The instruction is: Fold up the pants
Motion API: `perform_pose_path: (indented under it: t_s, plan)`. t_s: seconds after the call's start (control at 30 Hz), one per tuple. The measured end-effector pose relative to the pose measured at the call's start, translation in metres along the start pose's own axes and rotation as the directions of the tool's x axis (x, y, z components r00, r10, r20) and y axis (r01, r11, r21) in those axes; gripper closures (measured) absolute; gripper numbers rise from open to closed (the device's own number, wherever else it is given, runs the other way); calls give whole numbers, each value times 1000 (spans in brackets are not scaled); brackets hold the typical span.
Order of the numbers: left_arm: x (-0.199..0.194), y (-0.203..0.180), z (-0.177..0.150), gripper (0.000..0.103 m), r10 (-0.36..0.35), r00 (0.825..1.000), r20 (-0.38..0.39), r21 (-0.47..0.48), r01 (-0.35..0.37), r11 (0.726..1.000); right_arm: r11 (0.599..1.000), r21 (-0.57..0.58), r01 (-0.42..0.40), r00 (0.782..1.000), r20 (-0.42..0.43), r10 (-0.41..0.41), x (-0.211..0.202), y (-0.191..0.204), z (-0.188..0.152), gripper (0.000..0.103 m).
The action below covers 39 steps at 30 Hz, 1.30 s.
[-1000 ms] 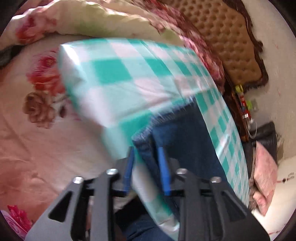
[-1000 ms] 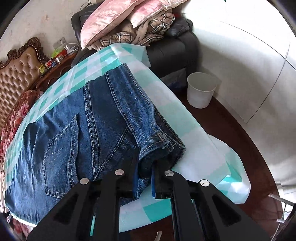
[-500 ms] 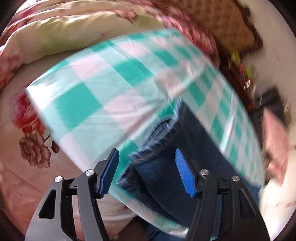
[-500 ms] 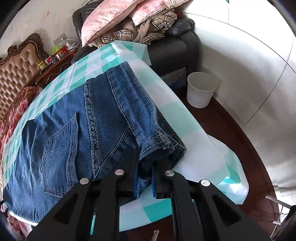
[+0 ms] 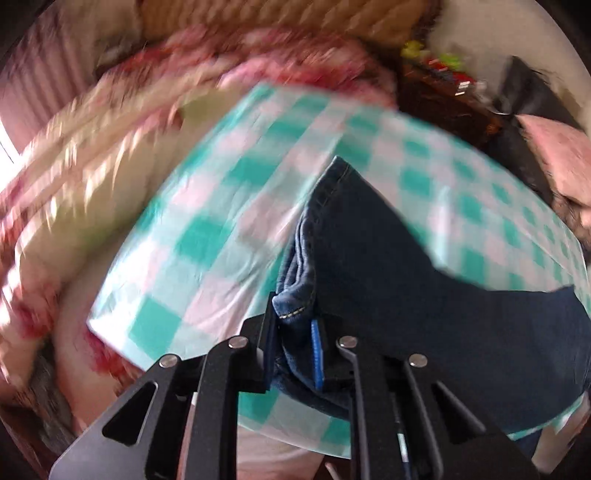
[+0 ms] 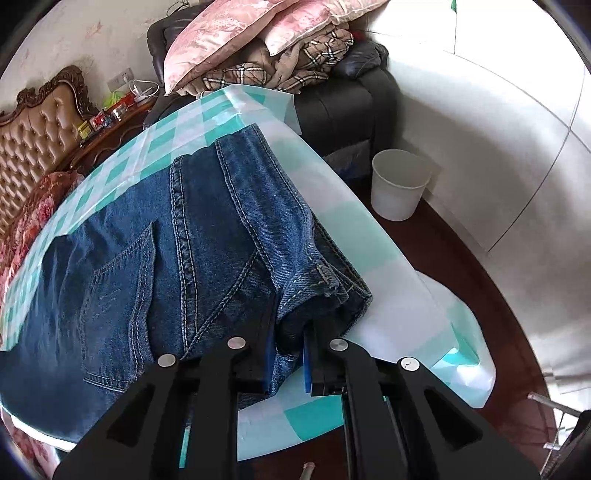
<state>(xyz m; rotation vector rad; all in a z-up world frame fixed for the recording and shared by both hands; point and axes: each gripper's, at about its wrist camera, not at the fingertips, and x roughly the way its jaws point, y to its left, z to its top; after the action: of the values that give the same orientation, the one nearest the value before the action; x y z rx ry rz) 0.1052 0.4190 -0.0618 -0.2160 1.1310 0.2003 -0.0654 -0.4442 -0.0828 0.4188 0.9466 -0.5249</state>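
Left gripper (image 5: 293, 321) jaws closing on jeans (image 6: 155, 266) hem; right gripper (image 6: 290, 339) jaws clenched on jeans.

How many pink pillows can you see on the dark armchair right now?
2. A large pink pillow lies on top of the plaid blanket on the armchair; a second pillow sits beside it, to its right. Others may be hidden underneath.

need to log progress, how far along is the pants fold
Early to midway. Done: the jeans lie on the checked cloth with one part already doubled over, back pocket up. In hand: the right claw is shut on the waistband corner, and the left claw is closing on a hem, denim between its pads. Left: carrying the gripped ends across and flattening; no compact fold yet.
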Motion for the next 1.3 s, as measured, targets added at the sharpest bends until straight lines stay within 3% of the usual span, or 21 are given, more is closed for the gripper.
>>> perform_pose_path:
  t_s: [0.07,0.13,0.2,0.27,0.4,0.43,0.47,0.5,0.6,0.67,0.73,0.83,0.93,1.03,1.07,1.1,1.17,1.2,1.23,1.27,1.3]
  plan:
    - [25,25,-10,80,47,997,-59,-59,-51,997,1000,-11,6,1000,-5,-6,0,1,0,98]
    - [20,38,-18,77,2,1000,-12,-120,-4,993,1000,-4,-11,1000,-12,11,0,-2,1,98]
    - [15,50,-22,67,-58,998,17,-162,60,985,1000,6,-23,1000,-16,23,0,-4,2,98]
    - [13,50,-25,60,-71,997,11,-156,72,985,1000,4,-10,1000,-20,10,0,-2,3,97]
    - [20,50,-29,60,-80,997,-21,-180,75,981,1000,5,-6,1000,-18,6,1,0,2,96]
    - [25,47,-30,61,-88,995,-39,-177,79,981,1000,3,-5,1000,-19,5,1,0,2,96]
    - [32,44,-32,81,-98,993,-71,-164,86,983,1000,-1,-2,1000,-21,2,1,1,3,96]
    - [33,37,-31,89,-98,992,-75,-153,85,985,1000,-3,0,1000,-25,0,1,1,3,95]
    - [-7,18,-30,89,-74,997,31,-96,76,992,1000,2,-5,999,-38,5,1,1,5,95]
    - [-27,17,-33,90,-75,995,66,-120,82,989,1000,9,-10,999,-42,10,1,0,5,95]
    - [-24,26,-39,90,-71,997,42,-161,76,984,1000,7,-11,999,-44,11,1,0,6,95]
    - [15,55,-54,90,-102,993,-55,-257,85,963,999,16,-38,999,-35,38,-8,-4,13,96]
    - [22,60,-60,90,-106,993,-47,-264,90,960,996,16,-91,996,-8,91,-30,-9,26,96]
    - [18,61,-59,97,-50,998,-44,-256,37,966,995,1,-96,995,23,96,-47,-8,35,96]
    - [20,63,-58,103,-43,998,-46,-260,29,965,996,-1,-85,996,25,85,-48,-7,36,96]
    - [20,65,-58,103,-1,999,-50,-250,-12,968,998,-5,-64,998,18,64,-46,-7,35,96]
    - [20,70,-58,103,-10,999,-46,-258,-2,966,999,-35,-19,999,-40,17,-28,-6,30,94]
    - [12,71,-57,97,-27,1000,2,-271,26,962,999,-45,5,998,-60,-8,-20,-6,27,85]
    - [6,70,-57,87,-31,999,34,-273,39,961,998,-48,34,997,-62,-37,-16,-8,24,66]
    - [-2,66,-56,63,-37,996,78,-269,56,961,996,-48,75,996,-51,-77,-15,-11,22,58]
    - [-13,57,-55,52,-41,990,138,-253,75,965,994,-40,106,994,-30,-107,-19,-15,21,42]
